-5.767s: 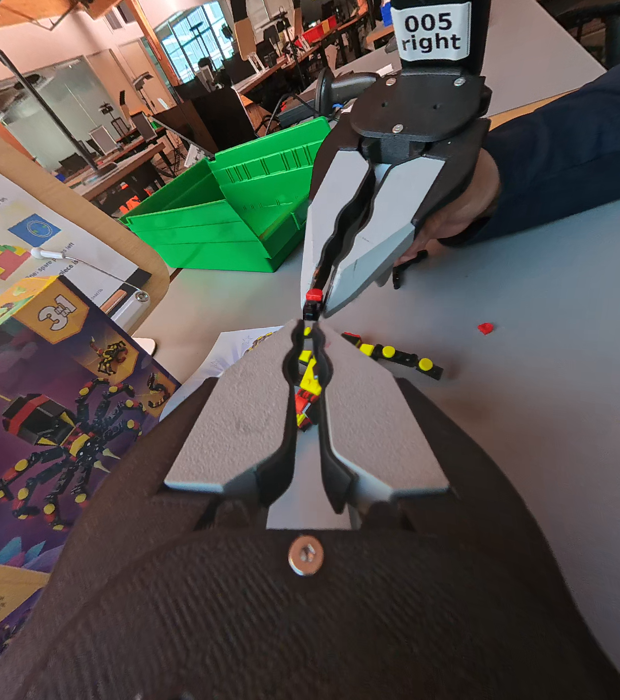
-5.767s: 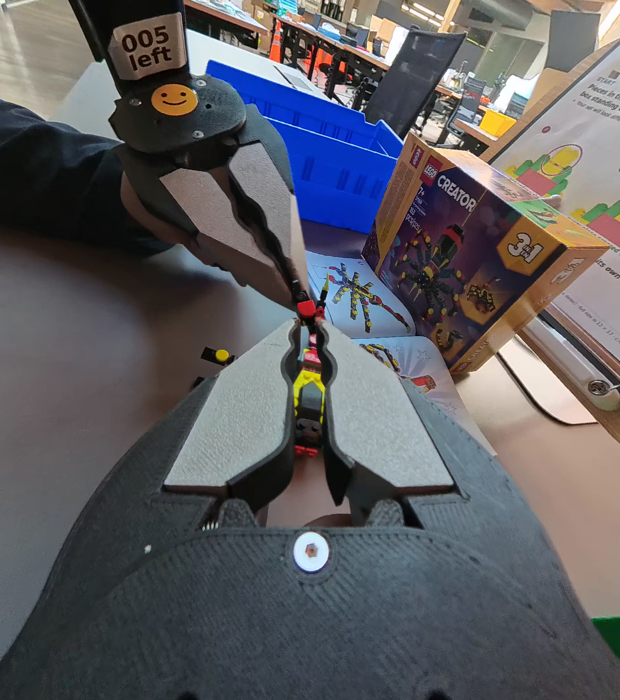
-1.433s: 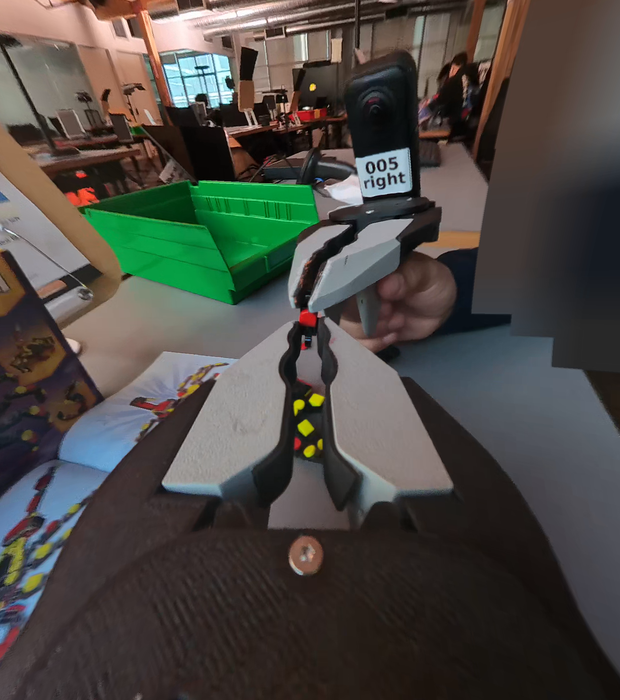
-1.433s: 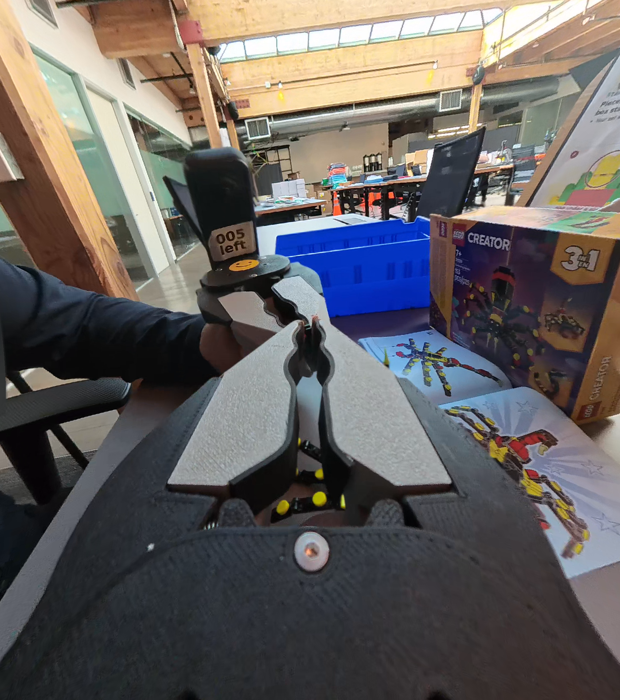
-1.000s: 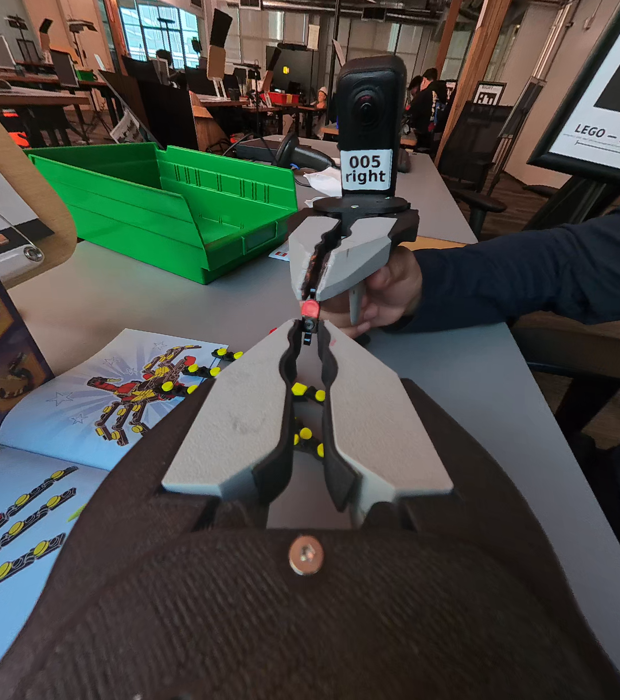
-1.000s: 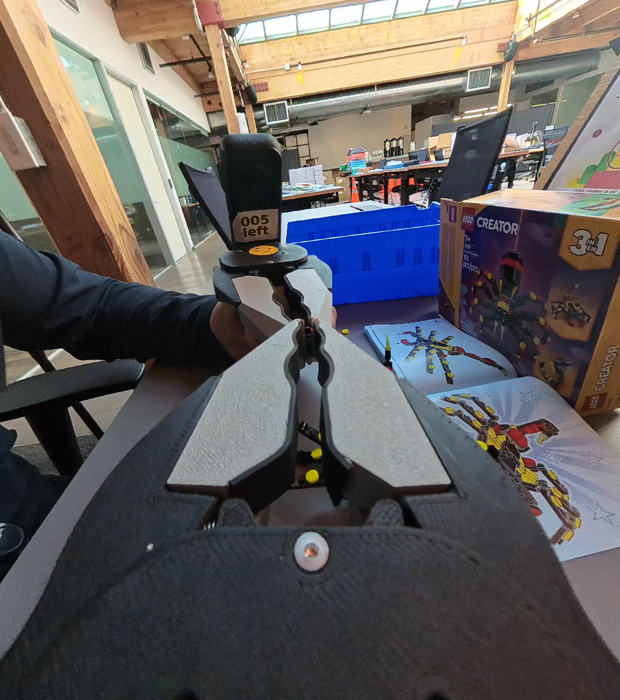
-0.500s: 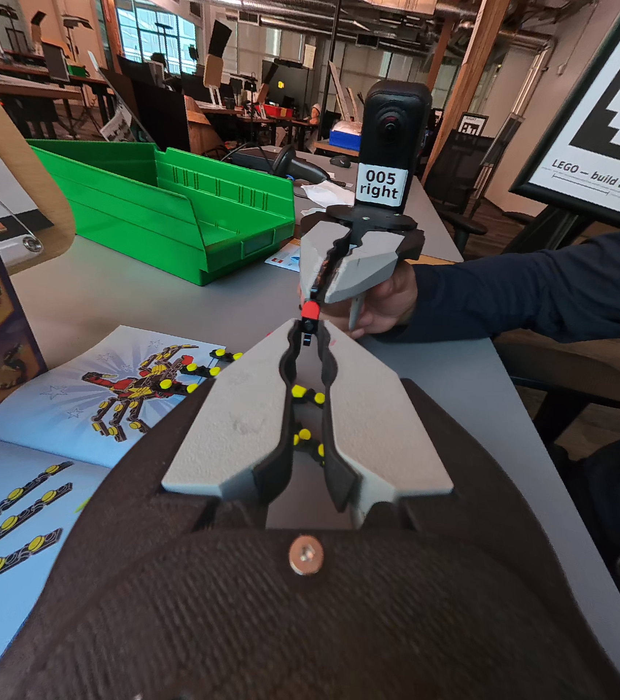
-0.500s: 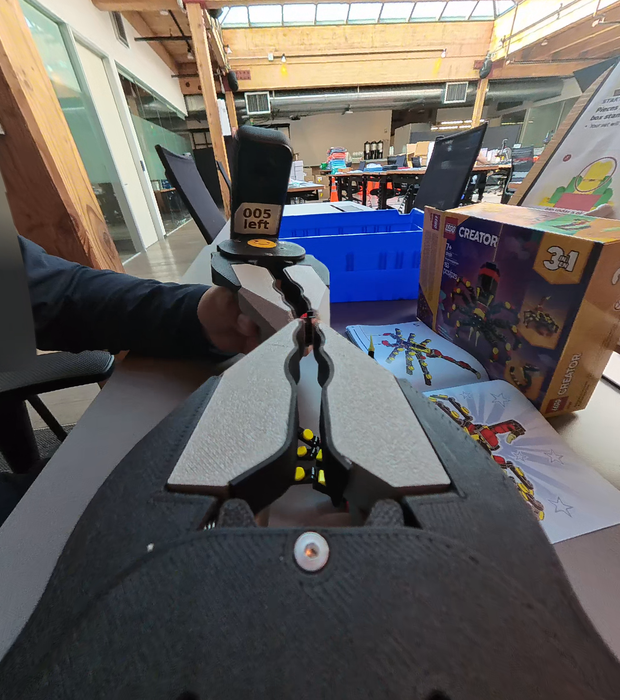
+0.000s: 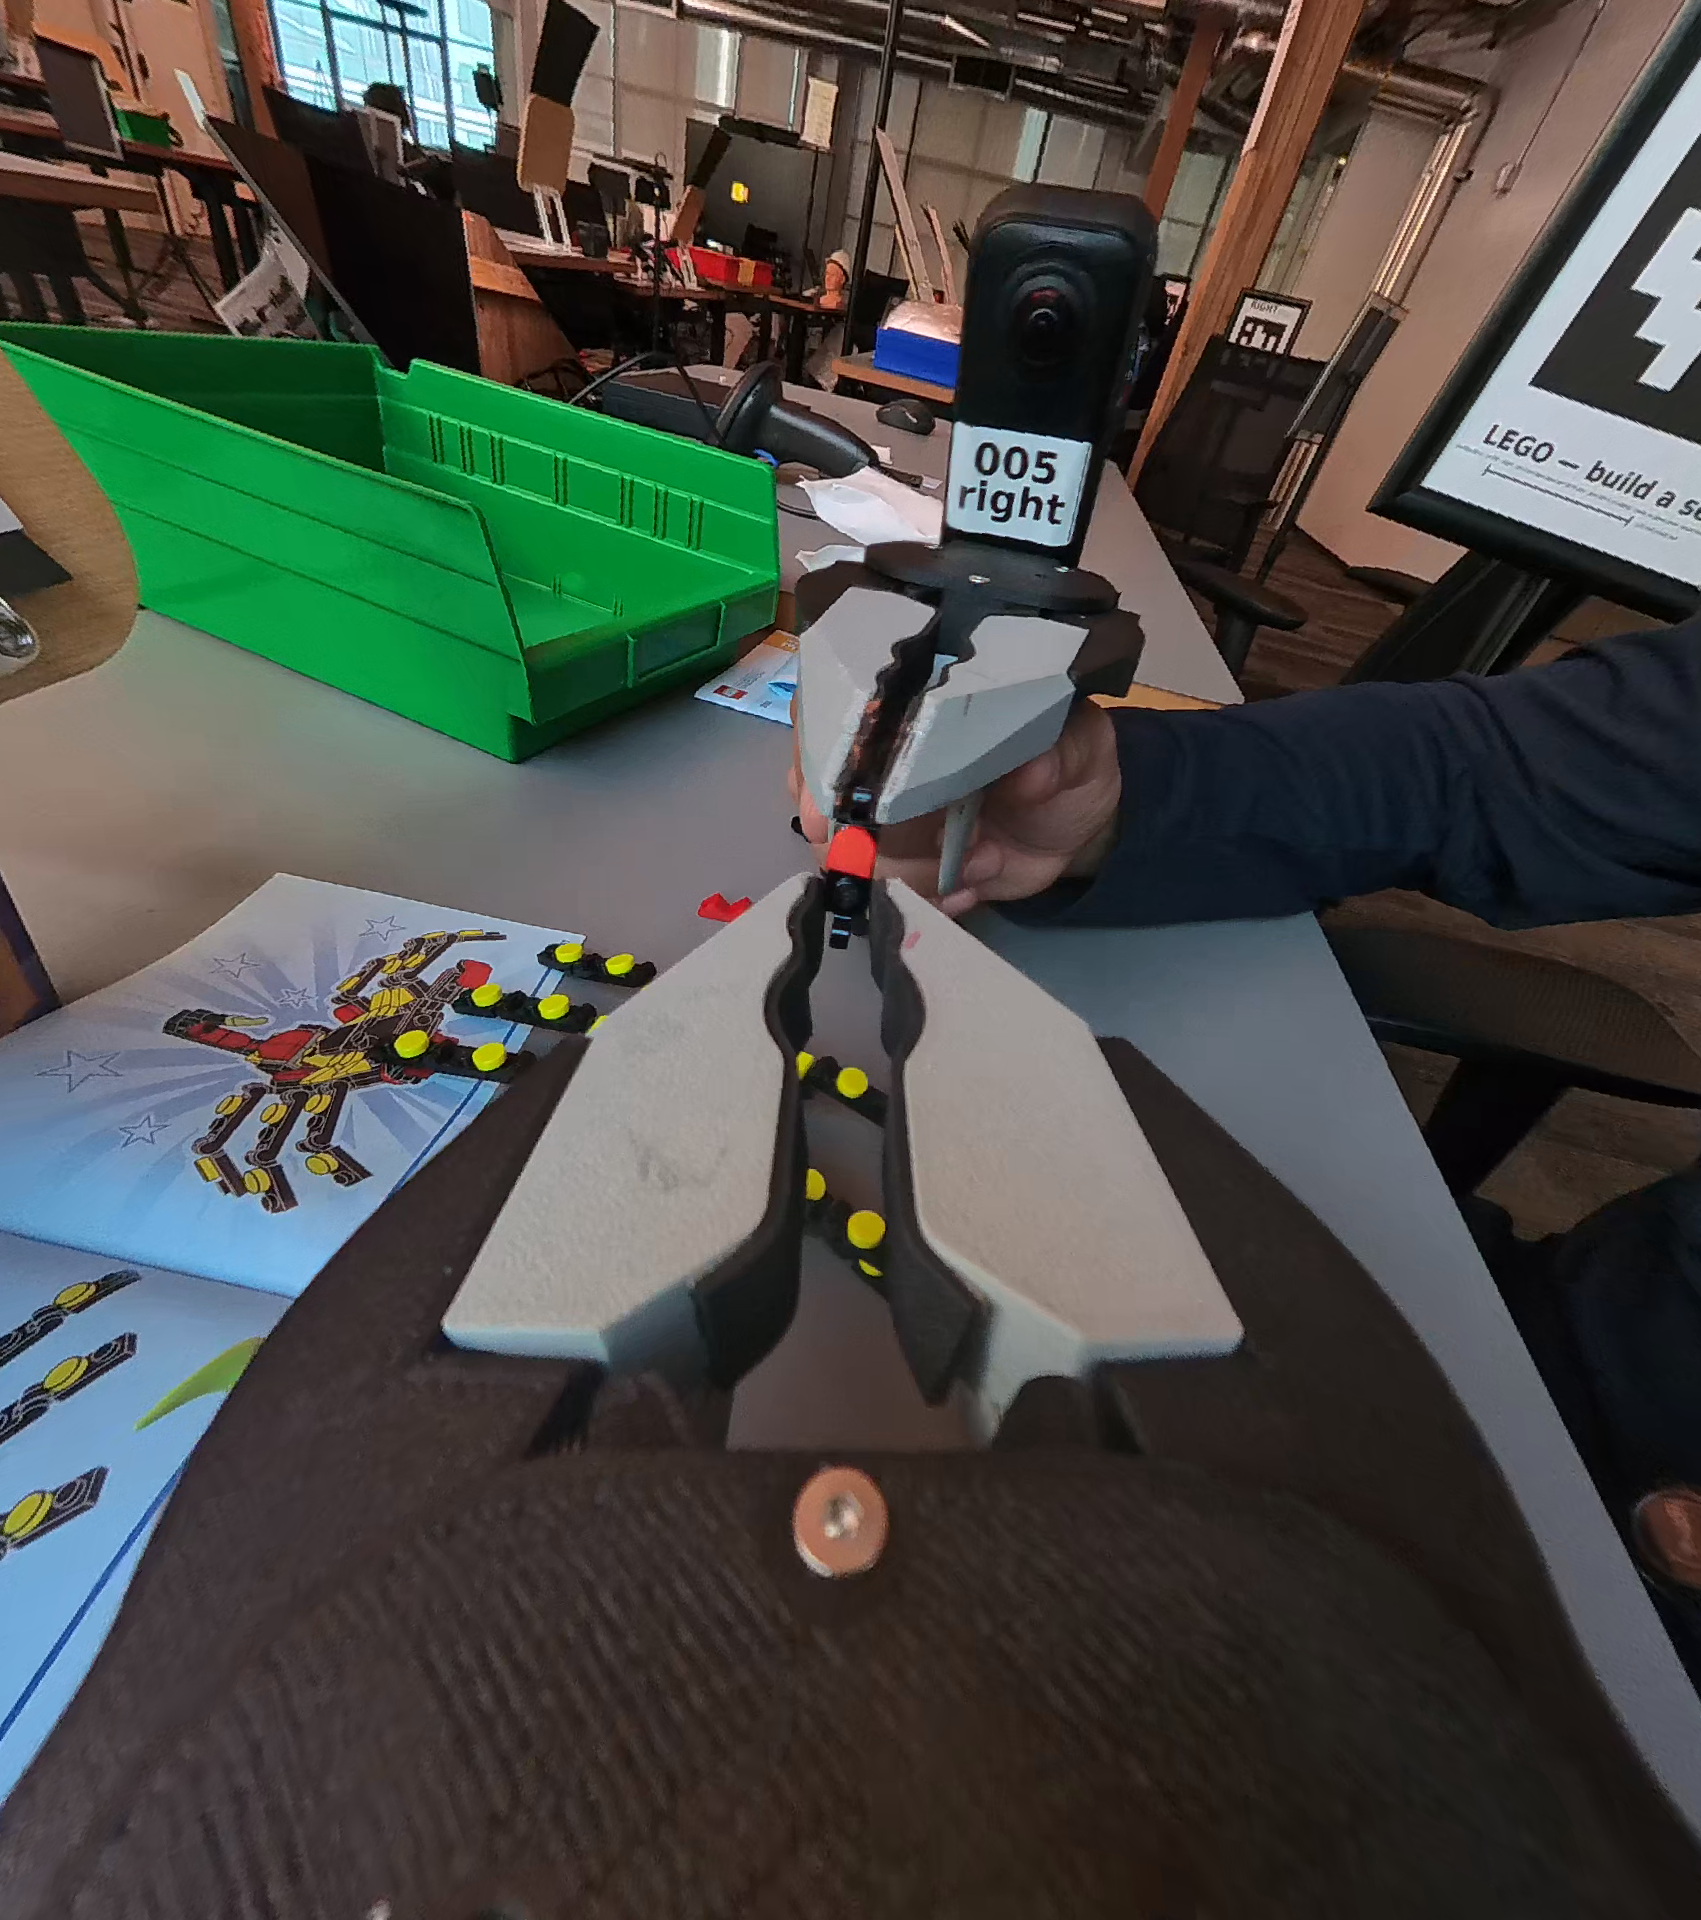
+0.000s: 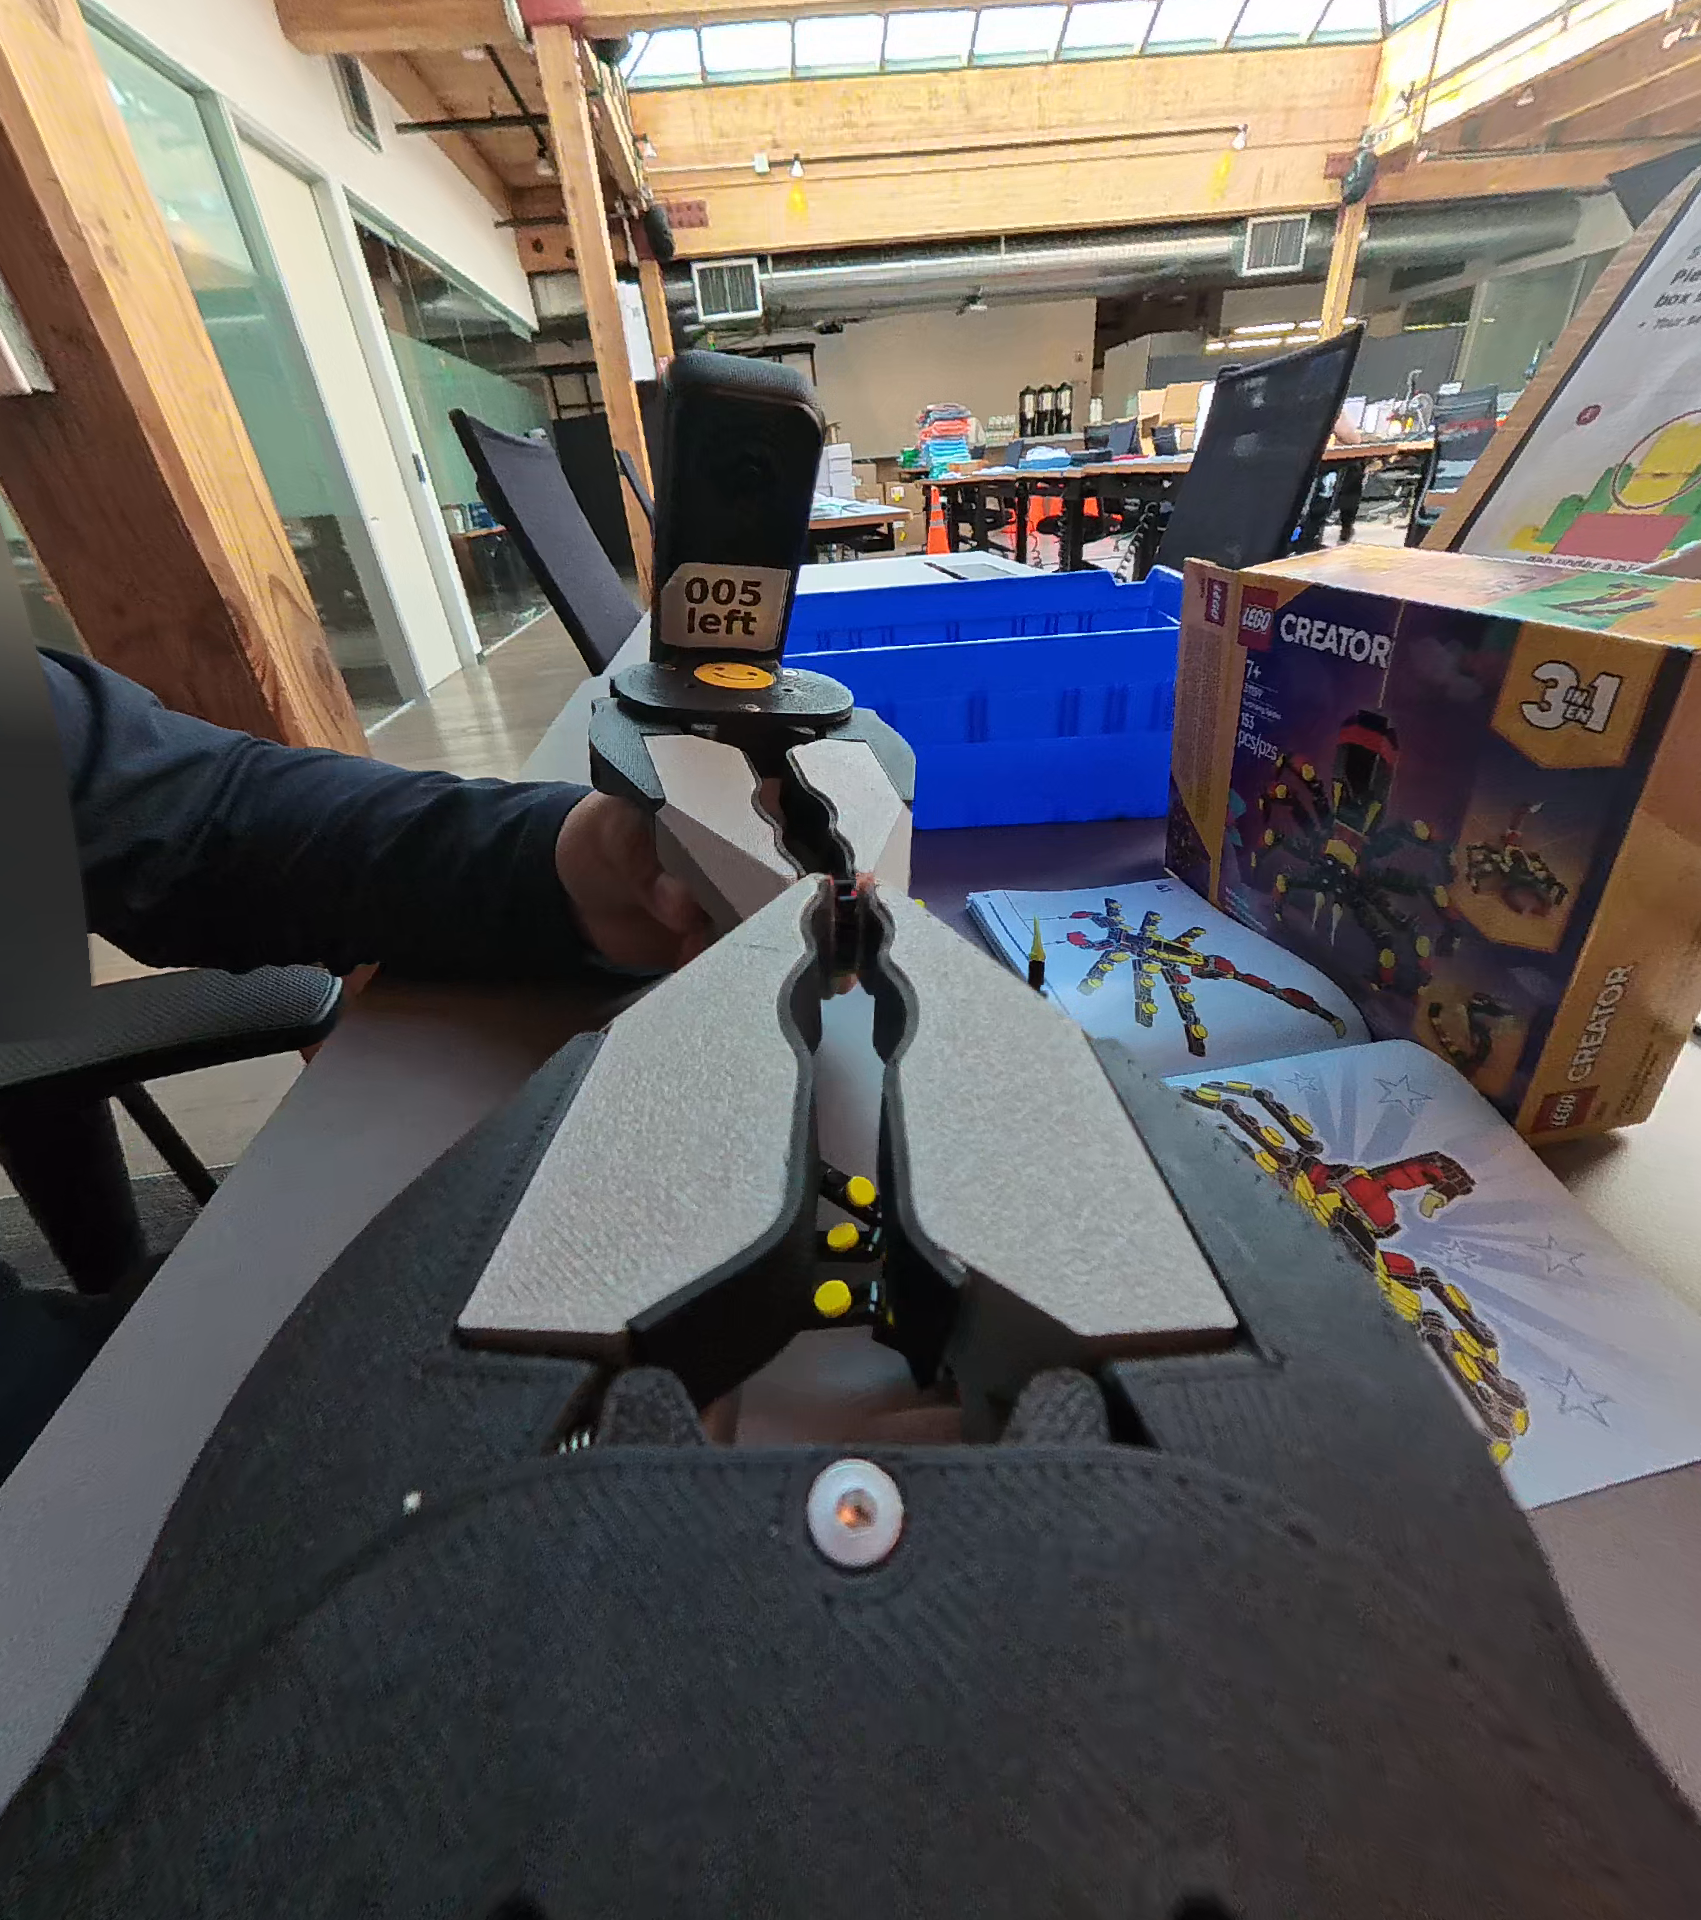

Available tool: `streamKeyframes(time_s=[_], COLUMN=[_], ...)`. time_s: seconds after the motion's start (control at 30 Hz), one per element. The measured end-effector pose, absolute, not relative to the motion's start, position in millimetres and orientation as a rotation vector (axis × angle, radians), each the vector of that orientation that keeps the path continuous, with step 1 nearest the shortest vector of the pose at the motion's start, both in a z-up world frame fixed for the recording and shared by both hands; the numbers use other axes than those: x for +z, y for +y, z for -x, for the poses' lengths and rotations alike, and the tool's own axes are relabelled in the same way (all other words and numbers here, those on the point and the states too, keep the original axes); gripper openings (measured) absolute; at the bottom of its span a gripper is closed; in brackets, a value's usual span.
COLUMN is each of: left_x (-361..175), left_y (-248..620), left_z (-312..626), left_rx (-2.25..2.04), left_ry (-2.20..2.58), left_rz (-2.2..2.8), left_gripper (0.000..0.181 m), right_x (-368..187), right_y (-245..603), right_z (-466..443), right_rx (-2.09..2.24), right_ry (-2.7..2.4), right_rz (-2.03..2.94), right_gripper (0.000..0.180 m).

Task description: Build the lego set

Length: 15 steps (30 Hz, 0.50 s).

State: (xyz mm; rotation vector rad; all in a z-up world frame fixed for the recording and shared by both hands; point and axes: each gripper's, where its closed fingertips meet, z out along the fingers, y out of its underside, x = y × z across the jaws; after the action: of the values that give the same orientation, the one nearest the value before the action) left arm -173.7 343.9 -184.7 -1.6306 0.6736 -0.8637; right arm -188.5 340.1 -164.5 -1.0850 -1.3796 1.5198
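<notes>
My left gripper (image 9: 841, 906) is shut on the lower black end of a small red-and-black lego piece (image 9: 848, 857), held above the grey table (image 9: 326, 790). My right gripper (image 9: 858, 805) faces it tip to tip and is shut on the upper black end of the same piece. In the right wrist view my right gripper (image 10: 841, 906) meets the left gripper (image 10: 830, 868) over the piece (image 10: 841, 891), which is mostly hidden there. Black leg strips with yellow studs (image 9: 513, 1006) lie on the table below and also show in the right wrist view (image 10: 844, 1236).
A green bin (image 9: 410, 540) stands at the back left, a blue bin (image 10: 1012, 717) opposite. The lego box (image 10: 1448, 810) and open instruction booklets (image 9: 202, 1060) (image 10: 1448, 1247) lie beside the legs. A loose red piece (image 9: 721, 906) and a yellow-tipped black spike (image 10: 1036, 951) lie nearby. The tips of both grippers are at nearly the same place.
Both grippers have stayed shut tip to tip on the small piece. They rose from close above the table and levelled out; in the last half second they have hardly moved.
</notes>
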Motion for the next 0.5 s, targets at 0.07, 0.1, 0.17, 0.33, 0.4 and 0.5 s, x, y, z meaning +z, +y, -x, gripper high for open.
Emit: streamKeyframes(time_s=[0.07,0.1,0.17,0.33,0.4,0.5], left_x=[-185.8,-185.3,-181.9,-196.5,-200.9,-200.9], left_y=[343.6,343.5,342.7,348.5,352.8,357.8], left_z=[172.7,172.9,172.5,178.1,182.4,187.0], left_rx=[-0.868,-0.875,-0.908,-0.776,-0.616,-0.382], left_ry=[0.678,0.673,0.661,0.704,0.754,0.810], left_rz=[1.635,1.634,1.619,1.691,1.690,1.641], left_gripper=[0.005,0.005,0.005,0.003,0.001,0.000], right_x=[-165.1,-164.8,-162.2,-159.5,-158.8,-160.7], right_y=[339.1,339.1,339.4,354.6,363.4,372.7], right_z=[188.5,188.4,187.4,185.6,183.4,182.8], right_rx=[1.521,1.516,1.530,1.626,1.650,1.663], right_ry=[-1.392,-1.398,-1.392,-1.296,-1.256,-1.211], right_rz=[1.088,1.089,1.091,1.188,1.228,1.286], right_gripper=[0.000,0.000,0.000,0.000,0.000,0.000])
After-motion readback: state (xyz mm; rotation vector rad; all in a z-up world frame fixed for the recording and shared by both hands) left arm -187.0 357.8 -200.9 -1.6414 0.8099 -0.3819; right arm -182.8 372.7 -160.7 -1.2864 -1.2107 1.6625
